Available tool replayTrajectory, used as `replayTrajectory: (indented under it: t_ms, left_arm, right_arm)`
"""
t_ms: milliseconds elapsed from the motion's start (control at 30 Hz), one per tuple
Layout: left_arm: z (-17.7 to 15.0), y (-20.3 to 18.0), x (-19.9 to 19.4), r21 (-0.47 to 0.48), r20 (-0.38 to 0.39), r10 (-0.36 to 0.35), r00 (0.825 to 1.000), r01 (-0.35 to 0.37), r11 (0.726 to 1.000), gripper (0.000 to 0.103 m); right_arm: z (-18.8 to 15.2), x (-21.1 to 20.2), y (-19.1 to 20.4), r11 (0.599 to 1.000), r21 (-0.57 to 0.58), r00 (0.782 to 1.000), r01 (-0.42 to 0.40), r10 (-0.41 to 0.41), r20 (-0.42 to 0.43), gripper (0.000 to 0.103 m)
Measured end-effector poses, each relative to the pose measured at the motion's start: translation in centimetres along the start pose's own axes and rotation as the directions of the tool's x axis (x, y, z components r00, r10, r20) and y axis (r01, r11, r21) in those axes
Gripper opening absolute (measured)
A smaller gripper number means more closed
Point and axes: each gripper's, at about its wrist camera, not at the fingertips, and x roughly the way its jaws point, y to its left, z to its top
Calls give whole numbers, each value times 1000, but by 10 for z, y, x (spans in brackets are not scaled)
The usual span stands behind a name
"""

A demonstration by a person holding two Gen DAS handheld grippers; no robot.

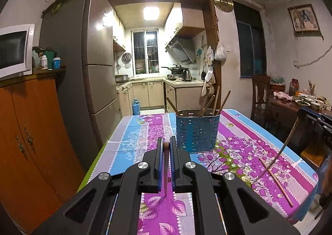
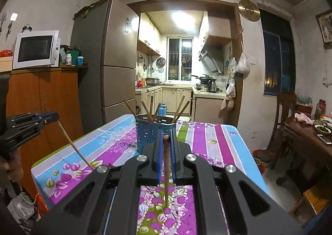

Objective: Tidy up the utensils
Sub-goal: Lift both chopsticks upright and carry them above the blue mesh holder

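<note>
Left wrist view: a chopstick (image 1: 166, 169) hangs clamped in the left gripper (image 1: 166, 141) at frame centre; blue holder (image 1: 196, 130) just beyond, one stick (image 1: 276, 181) on the table (image 1: 249, 131) lower right. Right gripper (image 2: 166, 134) clamps another chopstick (image 2: 166, 169).

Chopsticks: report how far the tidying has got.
Done: several chopsticks already stand in the blue holder. In hand: the left claw is shut on one chopstick, the right claw on another. Left: one loose chopstick lies on the tablecloth.
</note>
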Motion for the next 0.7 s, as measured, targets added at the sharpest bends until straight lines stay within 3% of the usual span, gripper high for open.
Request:
replayTrajectory:
  t_ms: [367, 700]
  left_arm:
    - [21, 7, 27, -21, -50, -14, 999, 13, 1000, 7]
    - [25, 7, 34, -14, -51, -26, 998, 25, 1000, 7]
  right_arm:
    - [20, 33, -24, 995, 76, 996, -61, 65, -58, 5]
    - [22, 43, -31, 993, 103, 995, -56, 64, -77, 5]
